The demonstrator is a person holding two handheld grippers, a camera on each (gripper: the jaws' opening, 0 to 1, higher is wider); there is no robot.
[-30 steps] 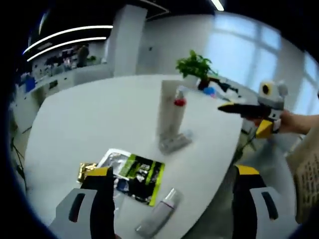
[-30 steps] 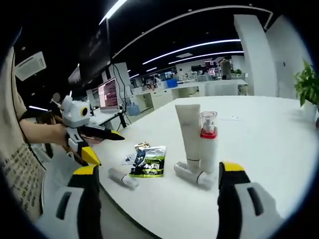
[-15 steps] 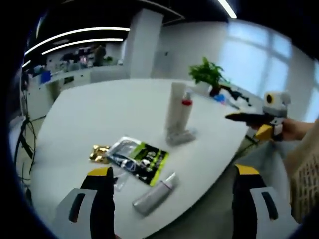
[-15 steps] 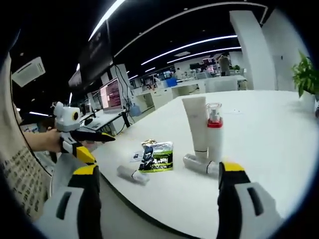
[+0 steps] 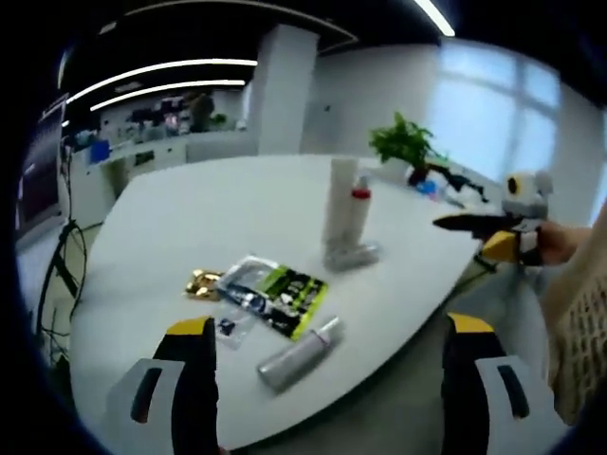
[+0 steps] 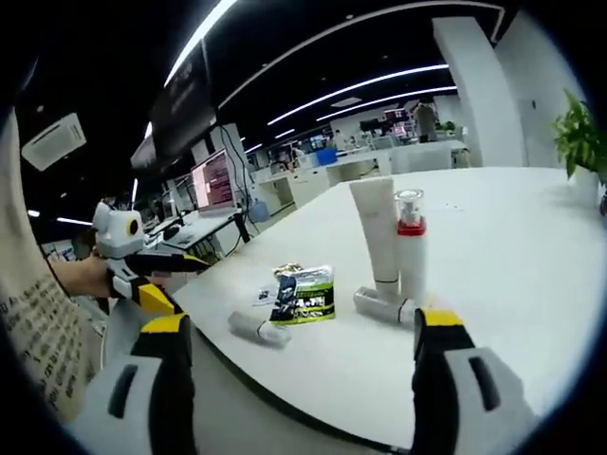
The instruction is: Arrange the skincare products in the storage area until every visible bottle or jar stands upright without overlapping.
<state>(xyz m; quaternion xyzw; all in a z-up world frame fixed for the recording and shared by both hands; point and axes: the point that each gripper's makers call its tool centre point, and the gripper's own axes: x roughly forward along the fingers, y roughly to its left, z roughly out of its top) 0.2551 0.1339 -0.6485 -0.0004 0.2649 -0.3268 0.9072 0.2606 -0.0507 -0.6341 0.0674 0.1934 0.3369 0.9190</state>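
Two fallen tubes (image 5: 298,354) (image 5: 354,254) near the worktop (image 5: 190,218) edge, likely light, slippery, best gripped mid-body; both grippers (image 5: 322,379) (image 6: 299,374) spread, empty.

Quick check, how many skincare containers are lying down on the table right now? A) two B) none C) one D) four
A: one small bottle lies at the foot of the upright white tube and red-collared pump bottle, and a silver tube lies near the table edge by the green sachet.
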